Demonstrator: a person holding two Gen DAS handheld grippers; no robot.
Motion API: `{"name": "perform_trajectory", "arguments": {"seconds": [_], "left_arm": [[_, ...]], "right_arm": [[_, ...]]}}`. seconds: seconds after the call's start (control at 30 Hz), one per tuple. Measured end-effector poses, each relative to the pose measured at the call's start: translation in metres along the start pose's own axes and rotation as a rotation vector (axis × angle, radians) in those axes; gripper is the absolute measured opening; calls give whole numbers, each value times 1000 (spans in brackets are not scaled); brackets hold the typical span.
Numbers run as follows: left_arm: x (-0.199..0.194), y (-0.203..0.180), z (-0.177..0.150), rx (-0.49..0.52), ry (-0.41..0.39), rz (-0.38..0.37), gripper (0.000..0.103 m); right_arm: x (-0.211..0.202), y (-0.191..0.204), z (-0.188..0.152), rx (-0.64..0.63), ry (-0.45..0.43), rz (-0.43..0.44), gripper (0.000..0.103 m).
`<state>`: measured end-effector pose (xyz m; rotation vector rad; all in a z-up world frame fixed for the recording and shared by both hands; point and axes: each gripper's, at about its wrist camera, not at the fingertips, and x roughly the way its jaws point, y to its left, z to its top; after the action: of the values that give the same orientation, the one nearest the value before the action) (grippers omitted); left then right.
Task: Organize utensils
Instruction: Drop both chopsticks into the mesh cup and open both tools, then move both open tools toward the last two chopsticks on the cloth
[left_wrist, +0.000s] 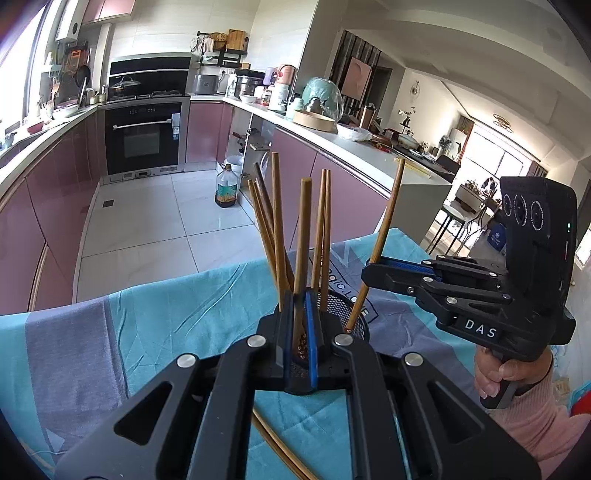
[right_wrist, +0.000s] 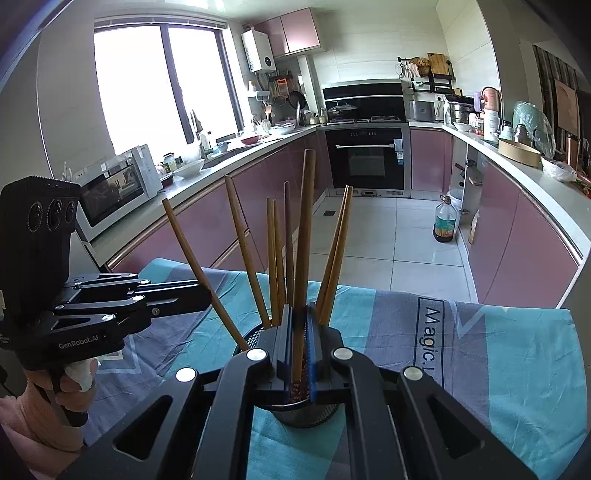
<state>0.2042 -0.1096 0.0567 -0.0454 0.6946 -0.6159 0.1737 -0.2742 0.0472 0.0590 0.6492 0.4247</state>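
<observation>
A black mesh holder (left_wrist: 351, 317) (right_wrist: 303, 410) stands on the blue-grey cloth and holds several wooden chopsticks (left_wrist: 279, 229) (right_wrist: 273, 258). My left gripper (left_wrist: 300, 343) is shut on one upright chopstick (left_wrist: 302, 240) whose tip is in the holder. My right gripper (right_wrist: 300, 350) is shut on another chopstick (right_wrist: 304, 240), also tip down in the holder. In the left wrist view the right gripper (left_wrist: 373, 269) comes in from the right, holding its chopstick (left_wrist: 386, 221). In the right wrist view the left gripper (right_wrist: 199, 291) comes in from the left, holding its chopstick (right_wrist: 192, 258).
Two loose chopsticks (left_wrist: 280, 450) lie on the cloth (left_wrist: 166, 332) under my left gripper. The table's far edge drops to a tiled kitchen floor (right_wrist: 388, 240). An oil bottle (left_wrist: 226, 186) stands on the floor by the pink cabinets.
</observation>
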Motion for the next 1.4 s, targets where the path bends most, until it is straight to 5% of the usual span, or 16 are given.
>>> {"name": "perform_trajectory", "arguments": {"seconds": [0.53, 0.87, 1.03, 1.4], "left_arm": [[20, 18, 6, -47, 14, 34, 7], [4, 21, -6, -38, -41, 75, 31], [-12, 25, -23, -33, -72, 106, 51], [-18, 52, -83, -103, -9, 178, 58]], "right_arm": [[12, -6, 2, 32, -16, -11, 7], [2, -6, -7, 49, -37, 25, 8], [-17, 13, -22, -5, -56, 82, 29], [25, 63, -92, -90, 177, 160, 30]]}}
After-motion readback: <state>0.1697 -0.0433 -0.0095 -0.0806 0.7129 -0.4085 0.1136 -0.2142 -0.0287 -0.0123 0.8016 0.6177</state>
